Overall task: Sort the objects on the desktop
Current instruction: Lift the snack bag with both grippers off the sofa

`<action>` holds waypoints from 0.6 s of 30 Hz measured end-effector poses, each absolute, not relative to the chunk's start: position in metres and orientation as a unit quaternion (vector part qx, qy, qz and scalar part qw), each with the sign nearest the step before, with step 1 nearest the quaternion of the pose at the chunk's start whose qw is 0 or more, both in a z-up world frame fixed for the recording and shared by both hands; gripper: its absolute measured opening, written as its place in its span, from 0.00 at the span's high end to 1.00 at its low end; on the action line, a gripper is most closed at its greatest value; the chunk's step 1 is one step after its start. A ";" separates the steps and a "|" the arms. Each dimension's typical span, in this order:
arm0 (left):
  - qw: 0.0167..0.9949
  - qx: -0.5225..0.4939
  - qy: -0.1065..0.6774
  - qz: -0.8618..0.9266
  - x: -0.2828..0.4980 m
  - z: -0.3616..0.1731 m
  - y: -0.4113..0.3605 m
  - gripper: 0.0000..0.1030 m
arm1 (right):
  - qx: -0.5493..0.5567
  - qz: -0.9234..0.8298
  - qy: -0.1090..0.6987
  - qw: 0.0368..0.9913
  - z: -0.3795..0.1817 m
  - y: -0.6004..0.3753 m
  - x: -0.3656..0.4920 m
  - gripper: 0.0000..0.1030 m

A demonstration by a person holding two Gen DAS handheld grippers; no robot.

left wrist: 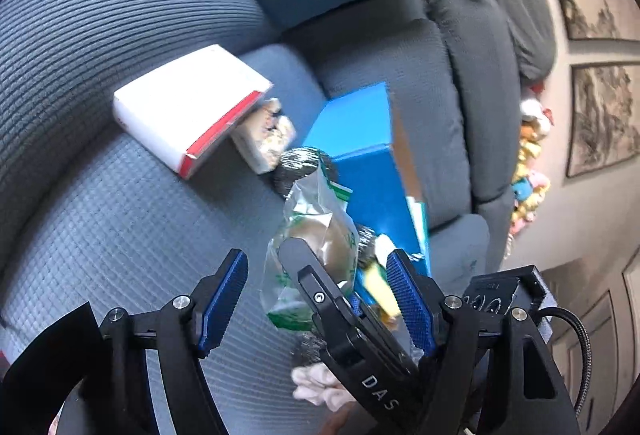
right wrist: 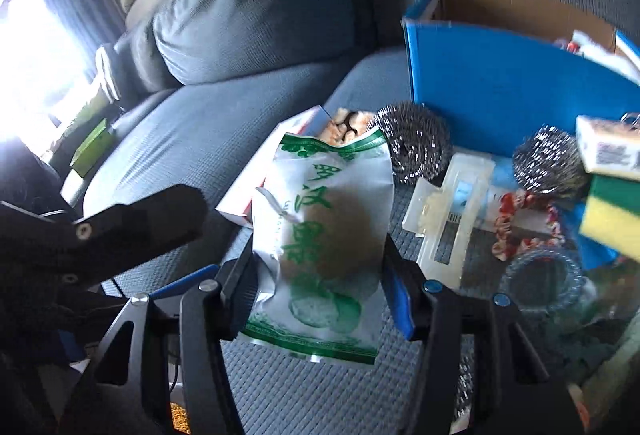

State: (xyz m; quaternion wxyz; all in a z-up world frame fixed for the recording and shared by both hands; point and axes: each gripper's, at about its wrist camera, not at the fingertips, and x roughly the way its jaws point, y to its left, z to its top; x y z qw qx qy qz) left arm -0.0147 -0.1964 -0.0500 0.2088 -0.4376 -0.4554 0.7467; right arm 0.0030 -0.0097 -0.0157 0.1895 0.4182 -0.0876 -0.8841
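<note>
My right gripper (right wrist: 320, 271) is shut on a clear packet with green print and a brown round fruit inside (right wrist: 320, 235), held above the grey sofa seat. The packet also shows in the left wrist view (left wrist: 316, 235), with the right gripper's black finger in front of it. My left gripper (left wrist: 316, 299) is open and empty, its blue pads either side of the packet without touching it. An open blue cardboard box (right wrist: 500, 75) stands on the seat behind; it also shows in the left wrist view (left wrist: 372, 171).
On the seat lie two steel scourers (right wrist: 412, 143), a clear plastic case (right wrist: 452, 211), a red scrunchie (right wrist: 524, 223), a glass dish (right wrist: 544, 279) and a yellow-green sponge (right wrist: 612, 215). A white and red box (left wrist: 192, 107) leans on a snack packet (left wrist: 268, 135). Sofa cushions (right wrist: 248, 3) rise behind.
</note>
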 end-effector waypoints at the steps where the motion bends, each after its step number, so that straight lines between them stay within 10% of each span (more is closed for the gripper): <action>1: 0.209 -0.434 -0.452 0.750 -0.012 -0.045 -0.195 0.29 | 0.414 -0.885 -0.087 0.192 -0.012 -0.009 0.006 0.46; 18: 0.252 -0.418 -0.375 0.788 0.000 0.014 -0.156 0.47 | 0.355 -0.907 -0.116 0.195 0.041 0.018 0.037 0.46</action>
